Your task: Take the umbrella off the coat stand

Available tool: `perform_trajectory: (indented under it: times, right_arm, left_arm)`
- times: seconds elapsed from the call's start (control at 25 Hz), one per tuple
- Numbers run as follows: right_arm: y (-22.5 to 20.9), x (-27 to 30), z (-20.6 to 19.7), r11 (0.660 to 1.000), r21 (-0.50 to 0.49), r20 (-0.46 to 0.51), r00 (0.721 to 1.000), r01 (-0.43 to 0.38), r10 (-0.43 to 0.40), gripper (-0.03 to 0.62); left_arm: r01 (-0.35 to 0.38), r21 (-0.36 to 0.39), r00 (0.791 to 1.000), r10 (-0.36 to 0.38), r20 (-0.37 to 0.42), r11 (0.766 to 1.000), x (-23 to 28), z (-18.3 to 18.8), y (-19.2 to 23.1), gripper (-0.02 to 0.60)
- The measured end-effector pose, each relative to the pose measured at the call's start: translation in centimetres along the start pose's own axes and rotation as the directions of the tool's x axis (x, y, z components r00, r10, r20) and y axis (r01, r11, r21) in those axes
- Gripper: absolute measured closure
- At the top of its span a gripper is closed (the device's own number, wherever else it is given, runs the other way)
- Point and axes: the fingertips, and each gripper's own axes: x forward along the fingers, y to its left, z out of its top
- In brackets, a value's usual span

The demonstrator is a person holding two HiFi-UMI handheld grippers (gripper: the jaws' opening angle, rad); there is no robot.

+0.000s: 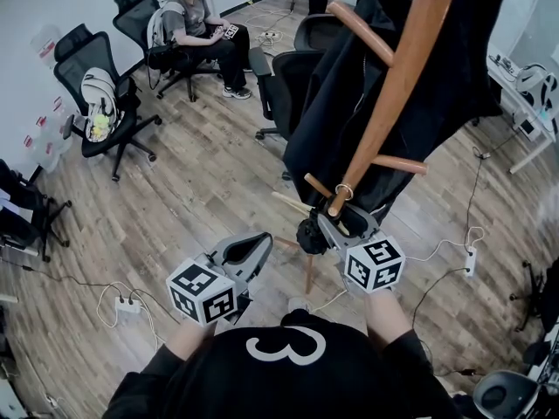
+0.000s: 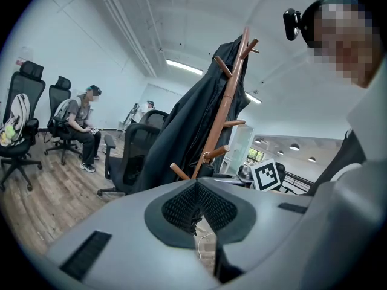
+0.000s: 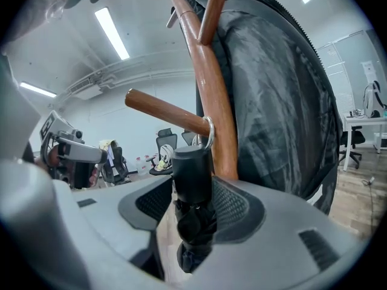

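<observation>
As it hangs, folded black umbrella (image 3: 191, 165), right claw (image 3: 193, 207) clamped round it, left claw (image 2: 195, 192) closed.

The top of the coat stand (image 1: 384, 103) is cut off by the upper edge of the head view; much of its upper pole is covered by the dark coat (image 1: 454, 51); its foot is hidden behind the right tongs (image 1: 348, 223) and the person's shoulders. The umbrella (image 3: 192, 174) is shown only in part; in the right gripper view its lower end is lost between the jaws closed on it; in the left gripper view it is hidden behind the body of the left tongs (image 2: 196, 207). The seated person (image 1: 203, 29) is cut off at the head by the head view's upper edge.
</observation>
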Motion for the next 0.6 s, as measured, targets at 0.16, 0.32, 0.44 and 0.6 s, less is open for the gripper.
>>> perform_trajectory:
  times: [0.16, 0.32, 0.44, 0.6]
  right_arm:
    - [-0.32, 0.01, 0.10, 1.000, 0.024, 0.011, 1.000, -0.001, 0.001, 0.387]
    - [-0.56, -0.03, 0.22, 0.999, 0.032, 0.012, 1.000, -0.002, 0.002, 0.388]
    - [-0.56, 0.08, 0.10, 0.999, 0.035, 0.012, 1.000, -0.005, 0.004, 0.388]
    - [-0.44, 0.01, 0.06, 0.999, 0.039, 0.016, 1.000, 0.002, -0.003, 0.390]
  left_arm:
    - [-0.006, 0.000, 1.000, 0.006, 0.004, 1.000, -0.19, 0.15, 0.15, 0.565]
    - [-0.013, -0.004, 1.000, 0.013, 0.002, 1.000, -0.15, 0.18, 0.16, 0.565]
    - [-0.015, -0.004, 1.000, 0.015, 0.000, 1.000, -0.19, 0.01, 0.32, 0.565]
    - [-0.010, -0.005, 1.000, 0.010, -0.003, 1.000, -0.32, -0.26, 0.20, 0.565]
